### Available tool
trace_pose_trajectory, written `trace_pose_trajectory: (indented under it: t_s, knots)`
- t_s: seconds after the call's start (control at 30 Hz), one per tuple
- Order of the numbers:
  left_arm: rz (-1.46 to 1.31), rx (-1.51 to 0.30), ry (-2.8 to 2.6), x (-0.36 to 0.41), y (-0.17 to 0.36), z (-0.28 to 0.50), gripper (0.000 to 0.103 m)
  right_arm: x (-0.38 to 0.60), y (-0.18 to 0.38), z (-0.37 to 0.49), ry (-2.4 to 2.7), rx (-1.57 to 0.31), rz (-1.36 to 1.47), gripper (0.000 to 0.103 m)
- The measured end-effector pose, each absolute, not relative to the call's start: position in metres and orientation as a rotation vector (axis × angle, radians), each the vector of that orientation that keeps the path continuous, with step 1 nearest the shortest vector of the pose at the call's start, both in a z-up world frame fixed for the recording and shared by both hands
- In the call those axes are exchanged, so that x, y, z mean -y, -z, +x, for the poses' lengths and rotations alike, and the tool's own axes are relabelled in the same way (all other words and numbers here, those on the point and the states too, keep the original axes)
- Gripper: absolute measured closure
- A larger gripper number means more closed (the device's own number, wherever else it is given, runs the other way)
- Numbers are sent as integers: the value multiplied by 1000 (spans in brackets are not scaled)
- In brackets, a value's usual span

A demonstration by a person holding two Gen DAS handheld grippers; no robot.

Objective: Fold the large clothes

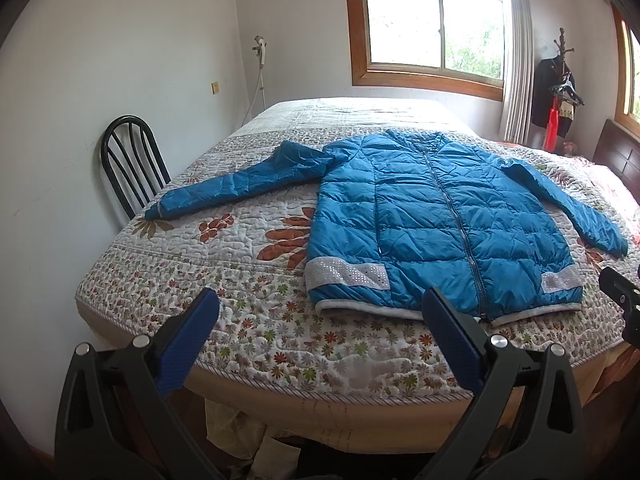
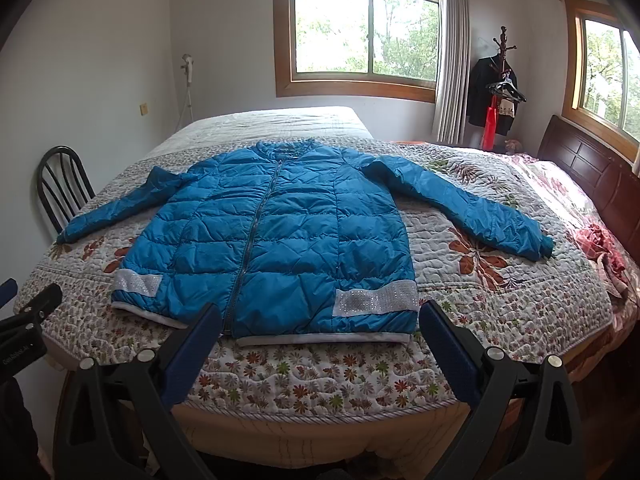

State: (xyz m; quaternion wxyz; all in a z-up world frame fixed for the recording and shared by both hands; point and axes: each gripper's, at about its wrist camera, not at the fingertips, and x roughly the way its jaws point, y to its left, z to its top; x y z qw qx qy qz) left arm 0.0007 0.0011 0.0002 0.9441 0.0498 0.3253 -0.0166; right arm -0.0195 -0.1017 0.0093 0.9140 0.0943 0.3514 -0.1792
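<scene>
A blue quilted puffer jacket [image 1: 432, 220] lies flat and zipped on the bed, front up, collar toward the window, both sleeves spread out to the sides. It has silver sequin bands near the hem. It also shows in the right wrist view [image 2: 272, 236]. My left gripper [image 1: 322, 300] is open and empty, held above the bed's near edge, left of the jacket's hem. My right gripper [image 2: 320, 312] is open and empty, just in front of the hem. The right gripper's tip shows at the right edge of the left wrist view [image 1: 620, 292].
The bed has a floral quilt [image 1: 240, 280] and a dark wooden headboard [image 2: 592, 168] at the right. A black metal chair [image 1: 132, 160] stands against the left wall. A coat stand with hanging clothes [image 2: 496, 92] is in the far corner by the window.
</scene>
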Motion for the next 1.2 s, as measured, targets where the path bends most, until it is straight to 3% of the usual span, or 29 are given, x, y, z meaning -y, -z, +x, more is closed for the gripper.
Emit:
trace_pose_trajectory:
  t_s: [1.2]
  knots:
    - [103,-663,32,-1,0,1,3,100,-8,-18,369,-725,190,4]
